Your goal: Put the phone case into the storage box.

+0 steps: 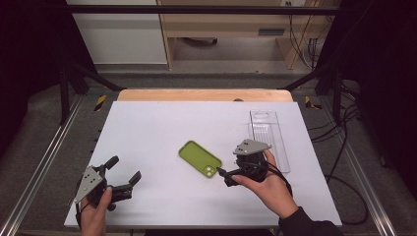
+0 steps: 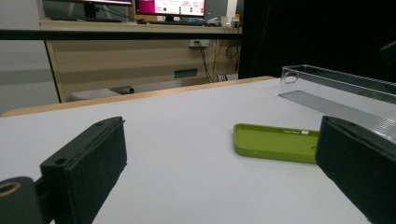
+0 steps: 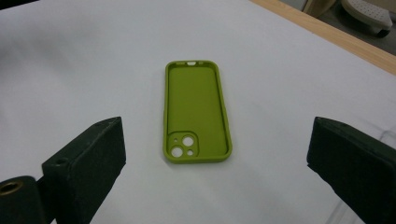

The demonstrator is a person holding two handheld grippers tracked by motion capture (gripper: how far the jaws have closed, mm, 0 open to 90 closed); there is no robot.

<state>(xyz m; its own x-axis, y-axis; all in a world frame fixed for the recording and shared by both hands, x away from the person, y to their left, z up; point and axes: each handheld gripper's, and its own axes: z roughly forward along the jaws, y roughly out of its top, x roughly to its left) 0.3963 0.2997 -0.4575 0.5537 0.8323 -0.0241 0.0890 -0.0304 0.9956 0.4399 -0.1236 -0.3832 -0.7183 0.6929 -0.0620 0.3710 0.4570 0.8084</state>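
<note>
Here the right claw (image 1: pixel 222 174) is held just off the camera-hole end of the green case (image 1: pixel 200 158), which lies flat, hollow side up, on the white table (image 1: pixel 147 128). The claw's jaws stand wide apart with nothing between them. In the right gripper view the case (image 3: pixel 196 112) lies straight ahead of the claw, centred in the gap between the two jaws, its long axis running away from the claw and the camera holes at the near end. The case is close to the jaws but clear of them.

The left claw (image 1: pixel 125 173) is also spread wide and empty, well apart from the case. In the left gripper view the case (image 2: pixel 275 142) lies ahead and toward the right-hand jaw, with a clear tray (image 2: pixel 336 93) beyond it. In the high view the tray (image 1: pixel 270 137) lies just beyond the right claw, on its far side from the case.
</note>
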